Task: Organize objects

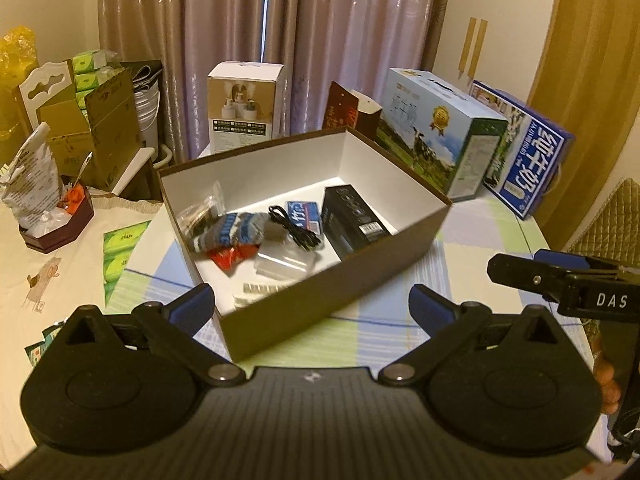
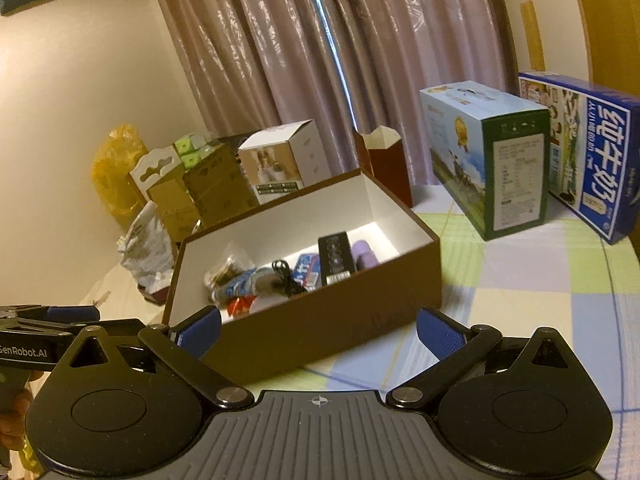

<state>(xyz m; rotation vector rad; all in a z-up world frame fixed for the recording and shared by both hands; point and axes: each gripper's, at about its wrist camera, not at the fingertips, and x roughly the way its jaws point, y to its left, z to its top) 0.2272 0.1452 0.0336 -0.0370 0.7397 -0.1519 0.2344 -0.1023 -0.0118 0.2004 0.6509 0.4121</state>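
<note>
Both my grippers, left (image 1: 312, 306) and right (image 2: 318, 330), gape empty before brown white-lined cardboard box (image 1: 332, 300) on checked tablecloth (image 1: 460, 256); right view alone shows possibly lilac pouch (image 2: 365, 255).

The brown box's (image 2: 320, 328) near wall hides some contents.
</note>
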